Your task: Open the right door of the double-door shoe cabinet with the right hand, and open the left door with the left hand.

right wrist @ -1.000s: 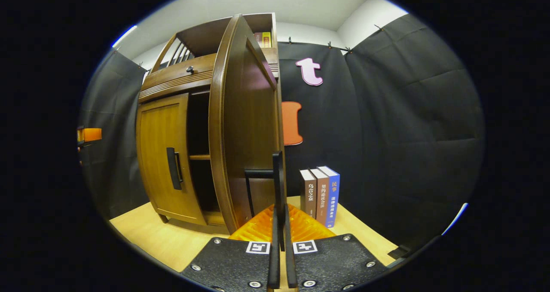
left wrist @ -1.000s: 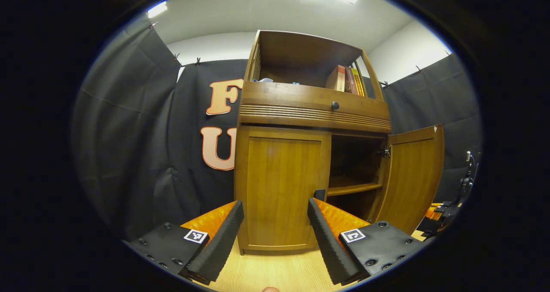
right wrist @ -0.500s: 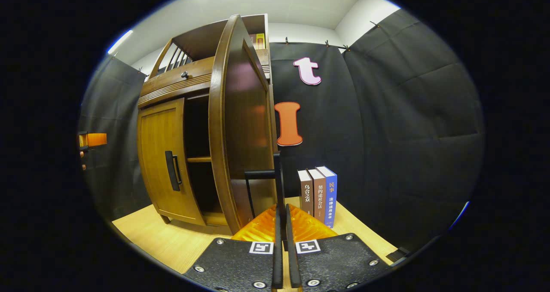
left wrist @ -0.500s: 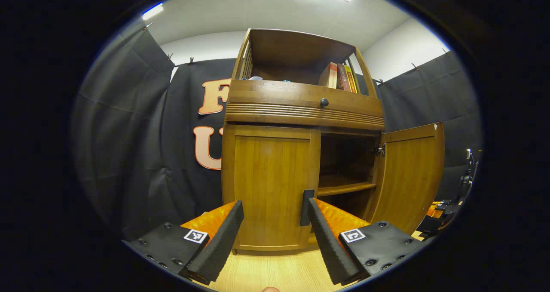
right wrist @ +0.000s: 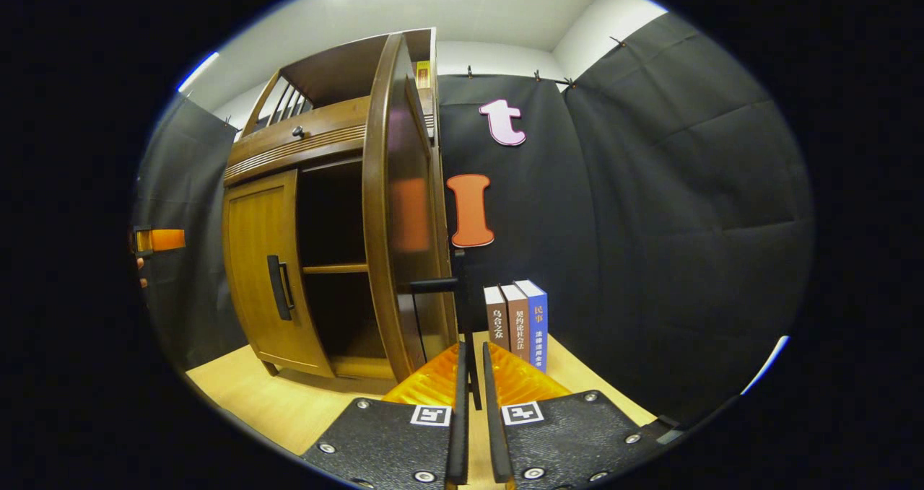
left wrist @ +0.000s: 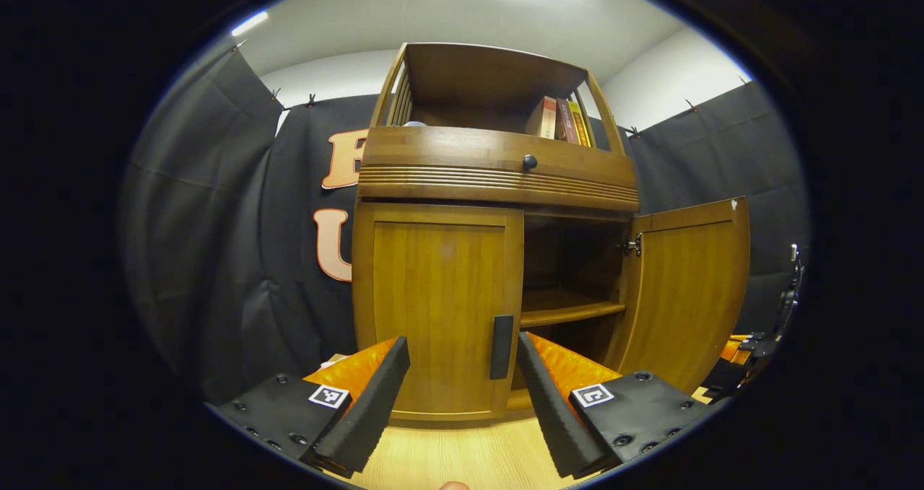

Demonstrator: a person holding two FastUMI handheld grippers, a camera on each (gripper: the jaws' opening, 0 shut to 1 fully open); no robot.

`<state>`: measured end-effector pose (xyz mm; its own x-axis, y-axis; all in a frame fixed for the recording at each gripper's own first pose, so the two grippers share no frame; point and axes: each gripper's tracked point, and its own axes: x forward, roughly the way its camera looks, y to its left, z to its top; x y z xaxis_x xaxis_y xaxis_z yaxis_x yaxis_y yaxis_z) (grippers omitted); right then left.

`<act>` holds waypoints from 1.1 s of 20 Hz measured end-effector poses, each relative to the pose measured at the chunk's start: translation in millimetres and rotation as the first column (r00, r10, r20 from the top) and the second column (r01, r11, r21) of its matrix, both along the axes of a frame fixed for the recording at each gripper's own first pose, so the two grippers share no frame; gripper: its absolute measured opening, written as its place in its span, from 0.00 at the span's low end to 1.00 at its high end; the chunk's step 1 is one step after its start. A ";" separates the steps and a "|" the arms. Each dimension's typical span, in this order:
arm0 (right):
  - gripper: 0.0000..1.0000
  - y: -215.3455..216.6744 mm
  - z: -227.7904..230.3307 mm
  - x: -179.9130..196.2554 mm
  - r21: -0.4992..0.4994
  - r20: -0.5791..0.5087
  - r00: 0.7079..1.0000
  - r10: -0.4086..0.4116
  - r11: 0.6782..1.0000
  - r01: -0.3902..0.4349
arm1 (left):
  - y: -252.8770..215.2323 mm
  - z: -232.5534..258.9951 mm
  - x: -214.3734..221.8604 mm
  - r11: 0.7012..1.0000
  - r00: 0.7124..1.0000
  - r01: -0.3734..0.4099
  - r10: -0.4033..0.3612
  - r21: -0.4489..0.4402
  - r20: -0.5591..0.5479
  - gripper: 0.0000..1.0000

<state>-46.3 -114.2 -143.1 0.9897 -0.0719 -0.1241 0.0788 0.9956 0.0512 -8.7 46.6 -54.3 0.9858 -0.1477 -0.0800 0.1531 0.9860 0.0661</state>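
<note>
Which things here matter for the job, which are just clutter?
Job: left door, closed; its handle; right door, open; its handle; left gripper; right gripper.
Clutter: floor books; shelf books; drawer knob.

Cabinets I see: one shoe cabinet (left wrist: 498,187)
Its doors: two
Door handles: two
Books right of cabinet, I count: three books (right wrist: 516,320)

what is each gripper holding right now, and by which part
Right gripper: right door's handle, by its vertical bar. Left gripper: open, holding nothing.
</note>
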 end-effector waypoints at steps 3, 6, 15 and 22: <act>0.12 -14.1 1.5 -3.9 -0.003 0.002 0.999 -0.043 0.999 0.043 | -2.4 -3.4 -1.6 1.000 1.000 0.014 -0.014 -0.011 -0.013 0.96; 0.16 -25.0 1.3 -8.0 0.002 0.002 0.997 -0.081 0.997 0.081 | -5.0 -6.6 -3.7 1.000 1.000 0.018 -0.018 -0.014 -0.024 0.94; 0.31 -42.7 30.6 -29.5 -0.040 0.087 0.985 -0.150 0.987 0.154 | -20.8 -36.2 34.9 1.000 0.999 0.030 -0.030 0.002 -0.042 0.95; 0.50 -48.1 32.6 -32.8 -0.029 0.092 0.984 -0.152 0.988 0.155 | -39.1 -67.1 70.6 0.999 0.995 0.043 -0.043 0.004 -0.090 0.99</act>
